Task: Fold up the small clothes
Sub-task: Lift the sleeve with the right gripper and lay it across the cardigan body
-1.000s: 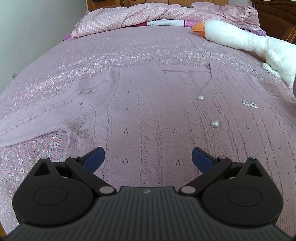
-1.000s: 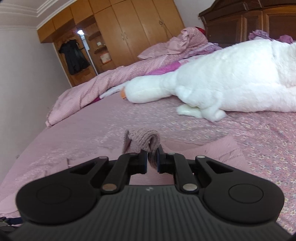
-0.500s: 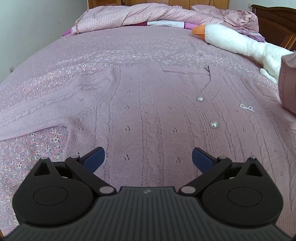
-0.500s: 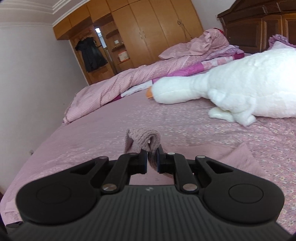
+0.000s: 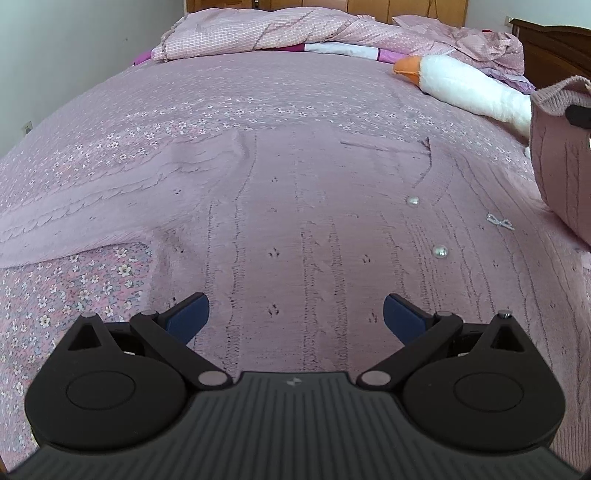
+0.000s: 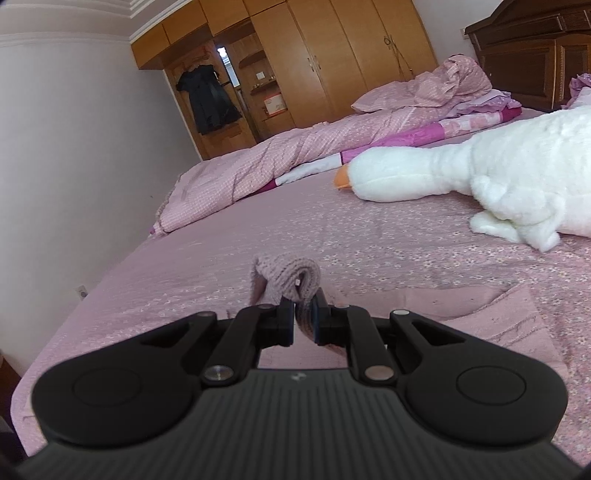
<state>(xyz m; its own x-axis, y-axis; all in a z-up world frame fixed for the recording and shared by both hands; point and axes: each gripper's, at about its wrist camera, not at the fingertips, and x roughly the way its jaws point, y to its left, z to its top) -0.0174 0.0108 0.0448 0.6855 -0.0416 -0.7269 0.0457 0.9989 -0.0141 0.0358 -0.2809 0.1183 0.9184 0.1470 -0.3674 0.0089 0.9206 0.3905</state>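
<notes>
- We see a pink cable-knit cardigan (image 5: 314, 229) lying flat, front up, on the flowered bedspread (image 5: 258, 92).
- Two pearl buttons (image 5: 439, 251) sit along its placket.
- One sleeve (image 5: 92, 210) stretches out flat; the other sleeve (image 6: 291, 277) is lifted, its cuff bunched.

The left wrist camera sits low and close over the cardigan (image 5: 314, 229), looking along the bed (image 5: 221, 92) toward the far bedding. The right wrist camera looks higher, toward the wardrobes (image 6: 314, 62) (slightly tilted). Both views share the plush goose (image 5: 461, 88) and the crumpled quilt (image 5: 277, 33) at the far end.
</notes>
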